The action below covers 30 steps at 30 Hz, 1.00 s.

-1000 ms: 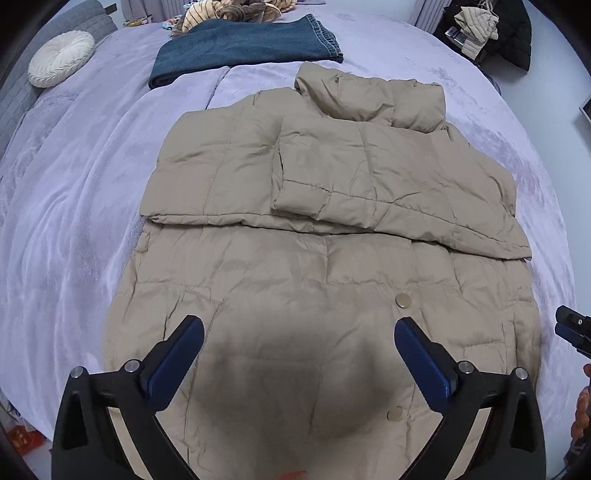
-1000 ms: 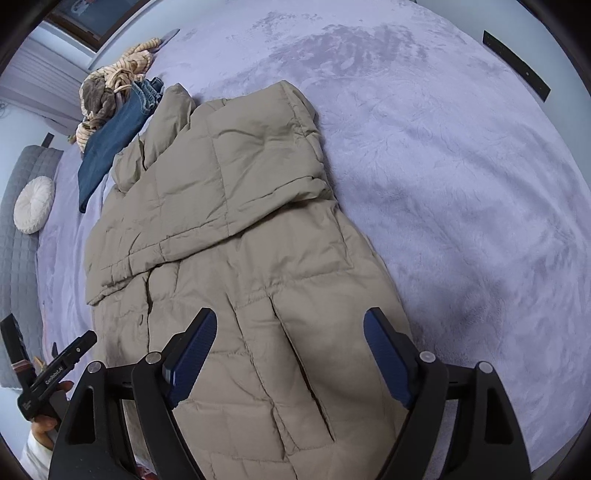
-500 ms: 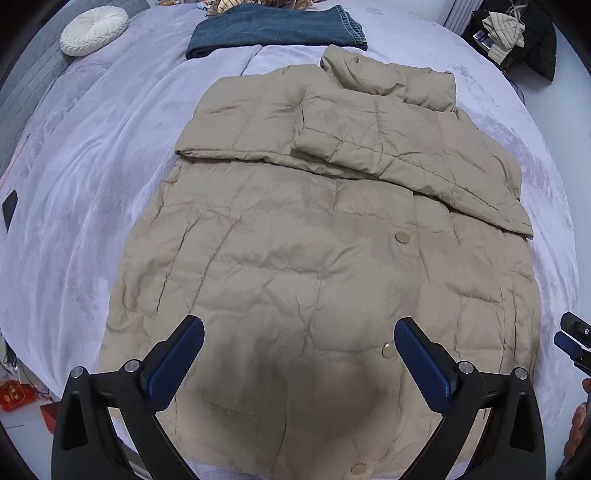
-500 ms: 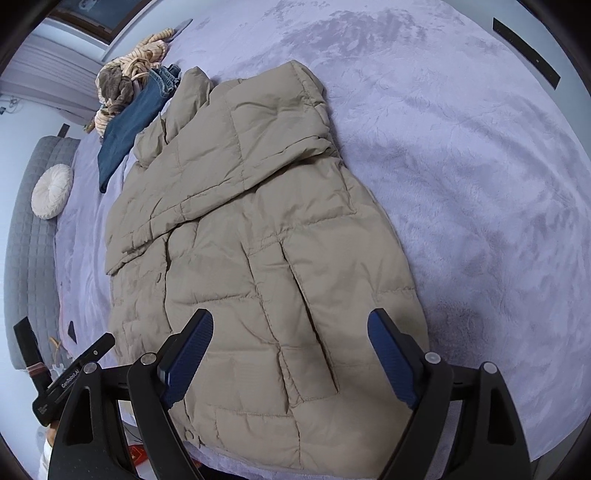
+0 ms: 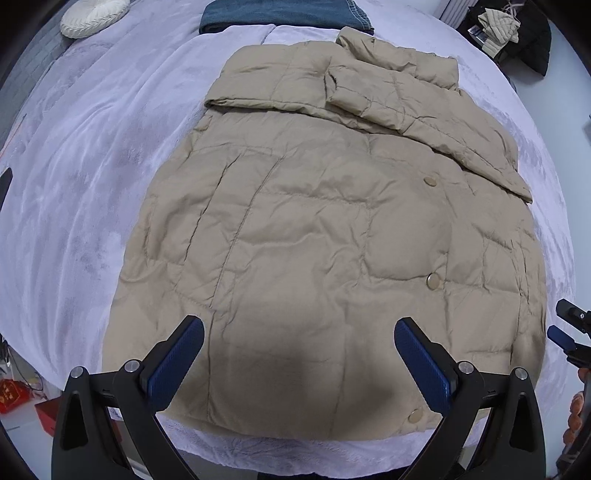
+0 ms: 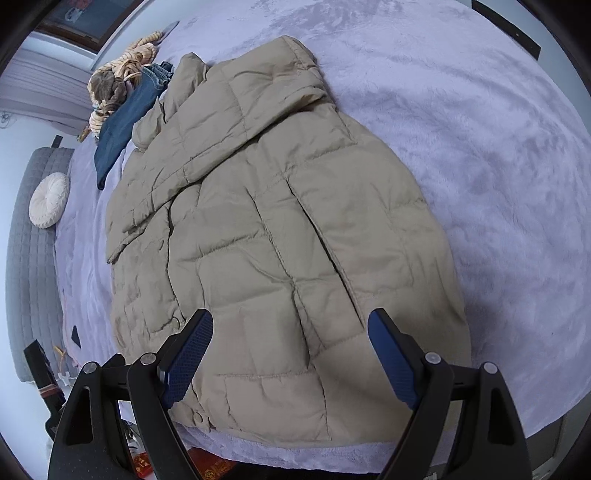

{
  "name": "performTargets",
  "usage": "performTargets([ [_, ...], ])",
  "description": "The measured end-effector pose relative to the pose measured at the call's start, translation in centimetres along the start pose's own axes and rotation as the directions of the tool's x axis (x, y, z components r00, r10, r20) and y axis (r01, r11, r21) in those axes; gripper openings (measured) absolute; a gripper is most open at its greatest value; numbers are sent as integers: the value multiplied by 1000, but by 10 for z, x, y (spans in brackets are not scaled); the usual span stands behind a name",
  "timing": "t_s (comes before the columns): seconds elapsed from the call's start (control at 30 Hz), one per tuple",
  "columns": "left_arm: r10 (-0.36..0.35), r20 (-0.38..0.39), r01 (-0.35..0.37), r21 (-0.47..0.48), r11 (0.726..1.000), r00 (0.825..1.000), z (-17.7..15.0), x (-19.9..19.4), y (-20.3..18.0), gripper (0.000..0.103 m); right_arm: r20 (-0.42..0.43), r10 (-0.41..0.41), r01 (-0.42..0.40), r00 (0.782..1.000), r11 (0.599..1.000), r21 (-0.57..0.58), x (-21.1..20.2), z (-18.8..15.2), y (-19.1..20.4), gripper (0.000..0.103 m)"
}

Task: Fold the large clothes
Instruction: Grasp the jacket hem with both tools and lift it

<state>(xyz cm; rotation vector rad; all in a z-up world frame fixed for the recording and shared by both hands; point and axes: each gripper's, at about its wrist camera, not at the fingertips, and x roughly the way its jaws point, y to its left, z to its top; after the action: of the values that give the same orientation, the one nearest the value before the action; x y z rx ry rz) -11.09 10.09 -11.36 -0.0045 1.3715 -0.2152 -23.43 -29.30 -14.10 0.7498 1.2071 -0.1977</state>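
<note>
While the left claw (image 5: 299, 356) hangs wide apart above the near hem, grasping nothing, its view shows the tan puffer coat (image 5: 332, 236) lying flat, front side up, on the lavender bed (image 5: 92, 155). Both sleeves are already folded in across the chest, the right-hand one (image 5: 424, 122) laid over the left-hand one (image 5: 269, 96), with the collar (image 5: 399, 59) at the far end. Snap buttons (image 5: 434, 281) run down the closed front. By my reading the sleeve step is done and the lengthwise folds are left: the hem has not been brought up toward the collar, and the body lies at full length. Beyond the collar sit folded jeans (image 5: 284, 13) and a round white cushion (image 5: 94, 16); dark clothes are heaped off the bed at far right (image 5: 513, 33). At the right edge, the tip of the other tool (image 5: 570, 328) shows just beside the hem corner.

From the right wrist, the right claw (image 6: 291, 360) is likewise spread open and empty over the hem, near the coat's right-hand corner. The coat (image 6: 280, 236) runs away toward the upper left, with a pocket slit (image 6: 325, 254) visible and the hem reaching the bed's near edge (image 6: 517, 398). Jeans (image 6: 125, 122) and a striped bundle (image 6: 118, 77) lie past the collar.

No containers appear in either view, so nothing can be said of contents.
</note>
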Motion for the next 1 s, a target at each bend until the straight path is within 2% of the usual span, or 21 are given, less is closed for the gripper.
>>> performTargets([
  [0.27,-97,-36,94,-88,992,995,-39,8,62,103,53,-4,-4,999,989,151,-7,-53,-34,88],
  [0.3,-109,-42,105,-103,989,993,-43,9,69,103,62,-4,-7,998,985,174,-8,-59,-39,89],
  [0.33,-121,-46,115,-116,987,992,-46,10,75,103,63,-2,-10,998,981,192,-8,-63,-43,100],
  [0.37,-129,-48,122,-127,984,990,-50,11,81,103,66,-1,-13,998,977,212,-8,-68,-48,102],
  [0.53,-178,-66,166,-158,973,982,-64,15,99,103,51,8,-23,999,950,313,3,-86,-65,103],
  [0.63,-220,-79,202,-194,960,972,-71,21,110,103,33,41,-51,999,924,380,13,-93,-75,103],
  [0.77,-308,-108,267,-287,920,945,-83,36,127,103,22,153,-147,988,885,442,31,-98,-80,103],
  [0.87,-356,-79,313,-325,892,931,-82,44,130,103,54,219,-218,974,852,476,39,-98,-79,103],
  [0.97,-452,-28,411,-370,833,891,-71,48,126,103,91,267,-275,960,821,500,45,-95,-77,103],
  [1.0,-463,-15,425,-373,825,886,-66,49,123,103,103,279,-292,955,811,506,46,-93,-76,103],
])
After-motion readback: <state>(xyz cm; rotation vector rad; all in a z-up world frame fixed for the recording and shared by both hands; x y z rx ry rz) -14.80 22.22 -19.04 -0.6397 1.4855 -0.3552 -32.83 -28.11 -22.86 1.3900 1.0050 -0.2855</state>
